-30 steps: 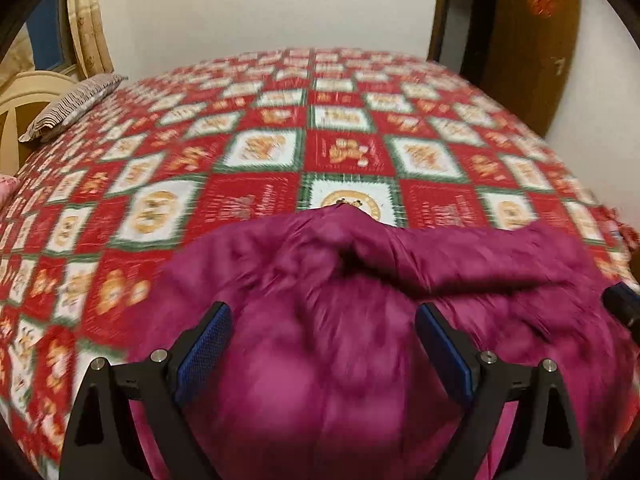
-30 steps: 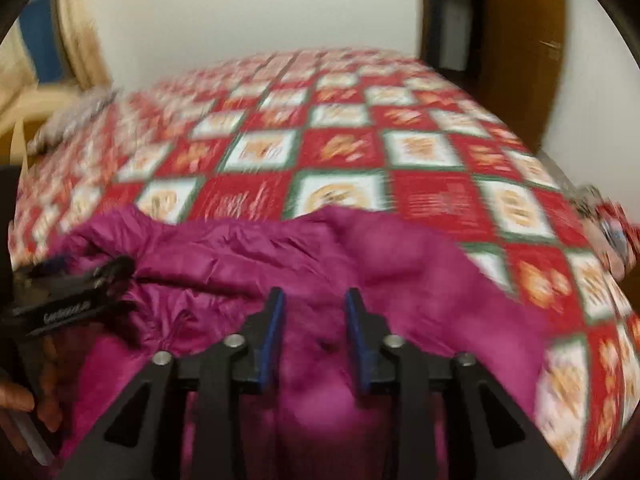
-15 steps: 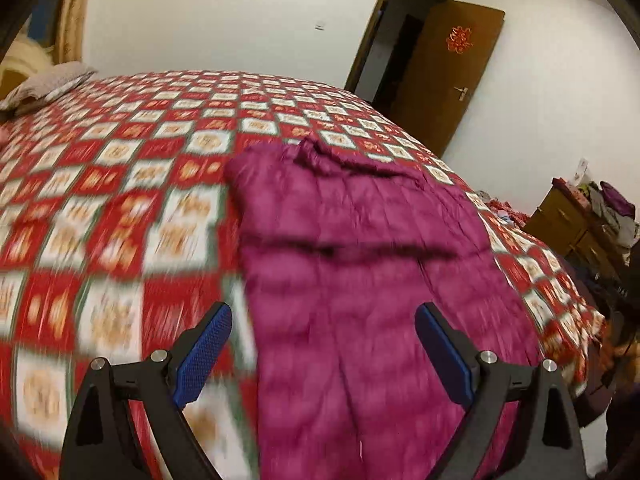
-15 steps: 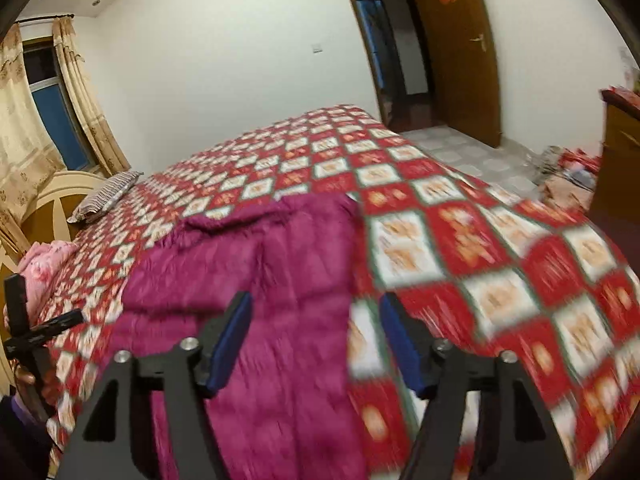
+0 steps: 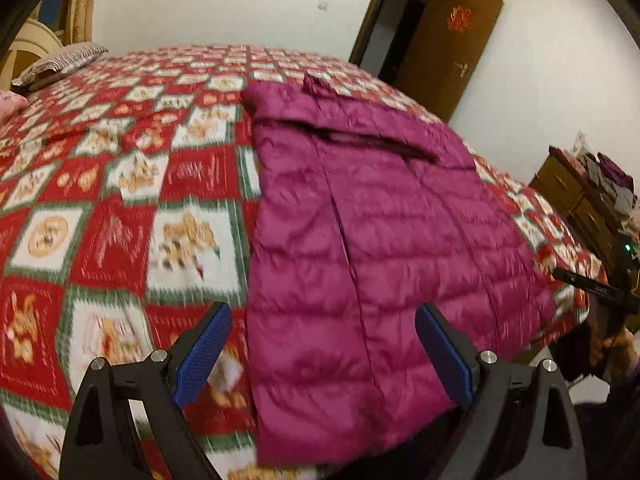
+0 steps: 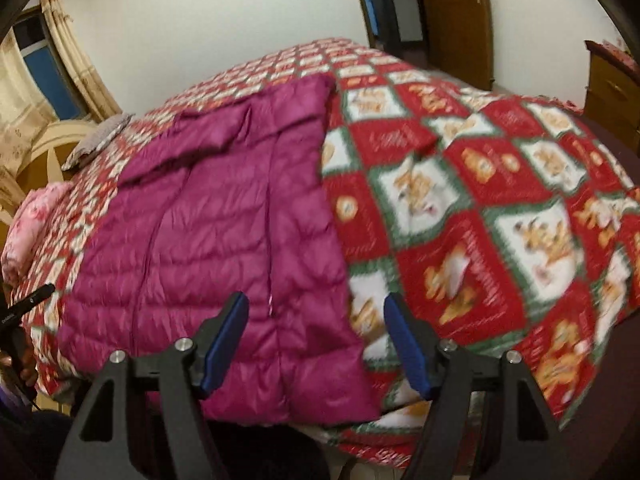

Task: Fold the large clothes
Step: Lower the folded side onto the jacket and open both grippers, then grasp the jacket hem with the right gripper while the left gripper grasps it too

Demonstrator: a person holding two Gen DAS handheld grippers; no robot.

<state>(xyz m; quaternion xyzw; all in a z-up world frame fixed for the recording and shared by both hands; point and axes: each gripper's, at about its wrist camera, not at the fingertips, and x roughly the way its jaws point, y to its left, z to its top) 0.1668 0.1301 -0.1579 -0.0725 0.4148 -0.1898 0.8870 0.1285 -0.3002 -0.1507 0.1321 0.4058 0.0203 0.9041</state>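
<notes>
Both tongs, left tongs (image 5: 323, 354) and right tongs (image 6: 316, 338), agape above magenta jacket (image 5: 372, 240); red patchwork bedspread (image 6: 500, 208); wooden door (image 5: 444, 48).

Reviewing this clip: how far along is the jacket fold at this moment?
Done: the magenta puffer jacket lies spread flat on the patterned bedspread. In hand: nothing; the left gripper and right gripper are open, above its near hem. Left: the folding itself, no fold visible.
</notes>
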